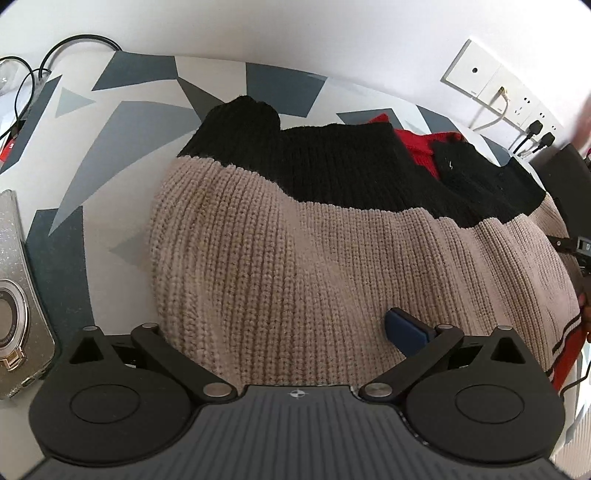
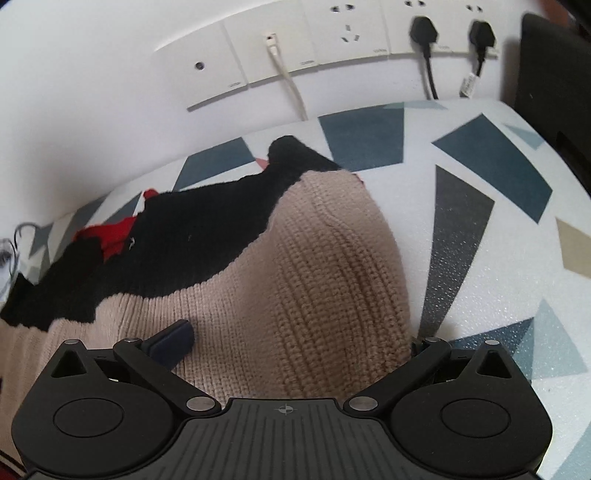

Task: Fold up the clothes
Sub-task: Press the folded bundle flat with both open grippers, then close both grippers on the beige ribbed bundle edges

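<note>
Left wrist view: the chunky beige-and-black knit sweater [image 1: 295,251] lies bunched on the geometric-patterned desk [image 1: 122,140]. The left gripper [image 1: 280,332] has its fingers spread wide and holds nothing; closing here risks pinching 2 layers.

Right wrist view: the right gripper [image 2: 295,339] has its fingers fully apart over the sweater's edge [image 2: 332,266]; a shallow grip could slip off the thick knit.

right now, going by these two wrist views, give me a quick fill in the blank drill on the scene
1. The sweater is beige with a wide ____ band.
2. In the right wrist view, ____ black plugs sit in the wall sockets.
3. A glittery ____ lies on the patterned table.

Missing words: black; two; phone
</note>
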